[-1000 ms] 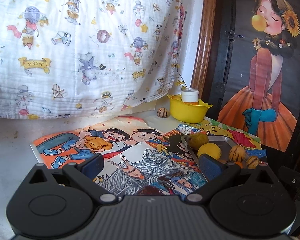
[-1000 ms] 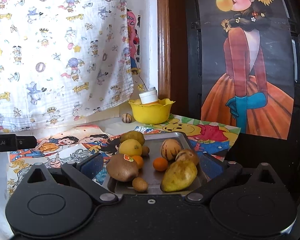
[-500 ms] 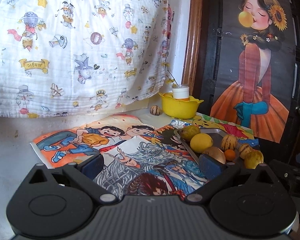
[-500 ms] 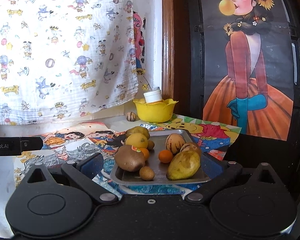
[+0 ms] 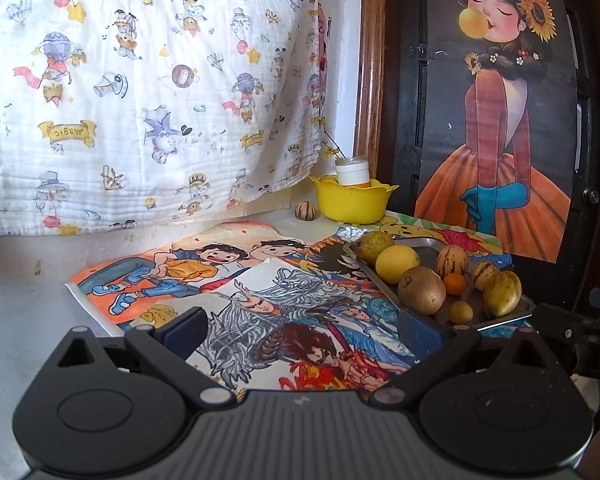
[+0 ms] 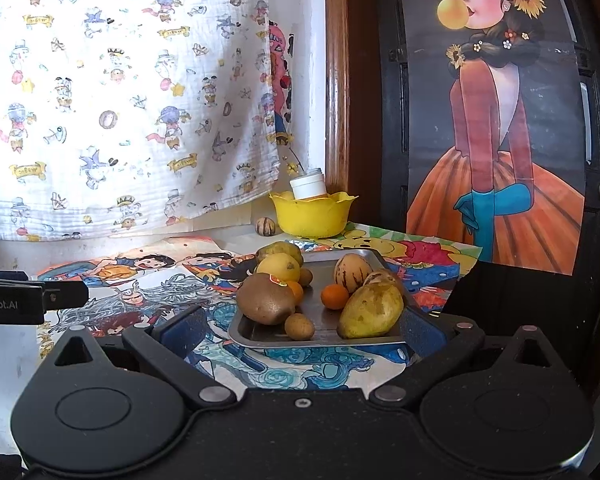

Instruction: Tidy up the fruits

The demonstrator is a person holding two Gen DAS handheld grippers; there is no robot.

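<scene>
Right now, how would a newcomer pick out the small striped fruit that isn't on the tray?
Find the yellow scalloped plastic bowl at the back of the table, against the wooden frame, with a white-capped jar standing in it. Just left of the bowl, on the bare tabletop, sits a small round cream fruit with dark stripes. Unlike the striped fruits on the metal tray, it lies alone, off the tray.

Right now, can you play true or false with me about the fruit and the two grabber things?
1. The fruits sit on a metal tray. True.
2. The right gripper is squeezing the lemon. False: its jaws are open and hold nothing.
3. A white jar stands in the yellow bowl. True.
4. The striped fruit beside the bowl is on the tray. False: it lies off the tray.
5. The left gripper is open. True.
</scene>
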